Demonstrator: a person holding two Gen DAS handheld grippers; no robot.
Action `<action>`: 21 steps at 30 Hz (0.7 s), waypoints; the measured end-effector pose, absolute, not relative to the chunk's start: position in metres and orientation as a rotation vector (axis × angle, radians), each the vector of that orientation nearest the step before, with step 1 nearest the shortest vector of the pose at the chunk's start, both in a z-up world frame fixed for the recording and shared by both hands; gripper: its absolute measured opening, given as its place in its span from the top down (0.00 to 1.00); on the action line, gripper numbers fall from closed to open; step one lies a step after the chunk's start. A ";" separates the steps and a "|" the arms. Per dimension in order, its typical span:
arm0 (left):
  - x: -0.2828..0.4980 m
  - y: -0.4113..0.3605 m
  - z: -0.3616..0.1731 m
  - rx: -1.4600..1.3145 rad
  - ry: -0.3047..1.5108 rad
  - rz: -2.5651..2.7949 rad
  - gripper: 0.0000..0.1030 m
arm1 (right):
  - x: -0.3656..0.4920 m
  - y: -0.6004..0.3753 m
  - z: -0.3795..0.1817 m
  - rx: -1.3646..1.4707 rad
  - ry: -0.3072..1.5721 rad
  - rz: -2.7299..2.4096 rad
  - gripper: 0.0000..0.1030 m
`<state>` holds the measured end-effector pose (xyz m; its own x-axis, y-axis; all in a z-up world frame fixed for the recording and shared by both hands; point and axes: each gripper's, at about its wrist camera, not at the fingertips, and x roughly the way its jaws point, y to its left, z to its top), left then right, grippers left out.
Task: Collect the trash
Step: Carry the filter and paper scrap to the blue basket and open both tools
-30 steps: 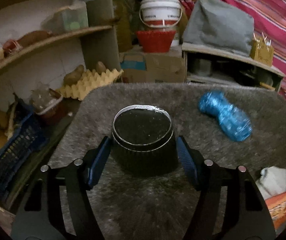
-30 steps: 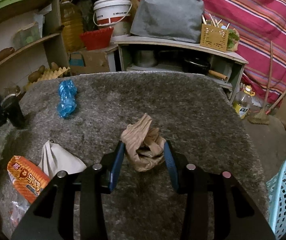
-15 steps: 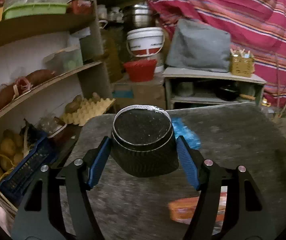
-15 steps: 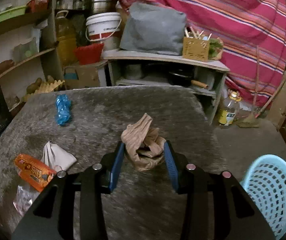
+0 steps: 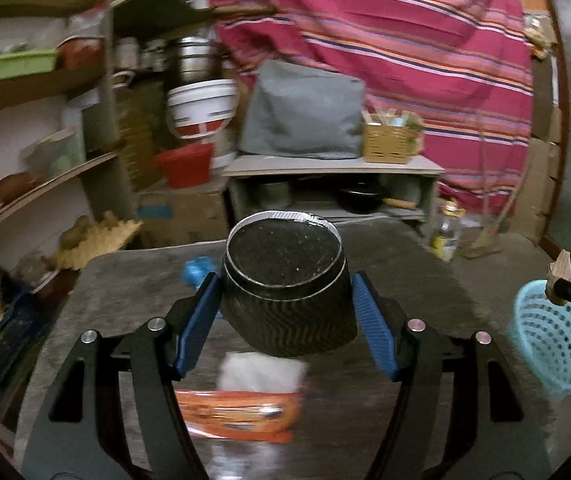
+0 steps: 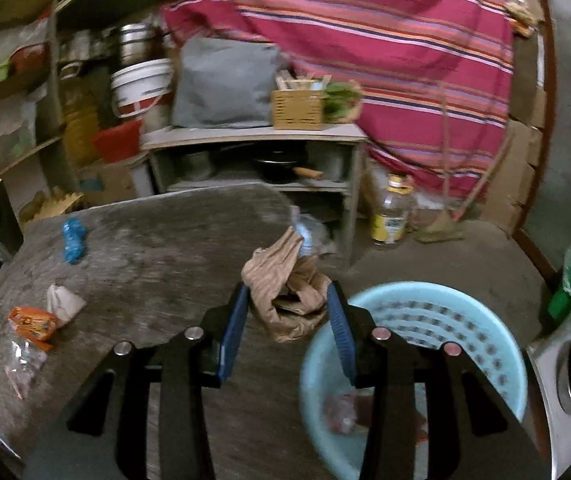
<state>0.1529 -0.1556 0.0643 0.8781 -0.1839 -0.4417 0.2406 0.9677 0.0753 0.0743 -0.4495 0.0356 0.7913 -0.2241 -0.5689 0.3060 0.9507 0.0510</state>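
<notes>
My left gripper [image 5: 287,320] is shut on a black ribbed paper cup [image 5: 285,280] and holds it above the grey table [image 5: 125,280]. My right gripper [image 6: 287,316] is shut on a crumpled brown paper bag [image 6: 285,292], held over the table's right edge beside the light blue basket [image 6: 425,312]. That basket also shows at the right in the left wrist view [image 5: 545,340], with the right gripper's tip before it. On the table lie an orange snack wrapper [image 5: 241,412] [image 6: 31,322], a white crumpled paper [image 5: 261,372] [image 6: 63,302] and a blue crushed wrapper [image 6: 73,238].
Some trash lies in the basket's bottom [image 6: 341,412]. A clear plastic wrapper [image 6: 21,364] lies at the table's left front. Shelves [image 5: 45,176] stand at left, a low cabinet [image 6: 253,160] behind the table, an oil bottle [image 6: 393,212] on the floor.
Both grippers have lifted and swung right with their loads. The cup now hangs over the orange wrapper, and the paper bag has come next to the blue basket.
</notes>
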 end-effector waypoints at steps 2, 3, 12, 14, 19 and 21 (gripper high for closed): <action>0.148 -0.183 0.062 0.140 0.445 -0.262 0.36 | 0.059 -0.473 0.034 0.170 0.597 -0.320 0.60; 0.145 -0.195 0.060 0.144 0.445 -0.280 0.36 | 0.054 -0.481 0.033 0.179 0.599 -0.332 0.60; 0.120 -0.315 0.030 0.161 0.484 -0.493 0.36 | 0.010 -0.559 0.009 0.264 0.646 -0.459 0.60; 0.114 -0.345 0.022 0.174 0.489 -0.541 0.36 | 0.007 -0.572 0.003 0.285 0.657 -0.478 0.60; 0.104 -0.396 0.009 0.182 0.508 -0.631 0.36 | 0.005 -0.589 -0.008 0.313 0.675 -0.507 0.60; 0.104 -0.413 0.004 0.179 0.530 -0.663 0.36 | 0.005 -0.593 -0.009 0.326 0.675 -0.509 0.60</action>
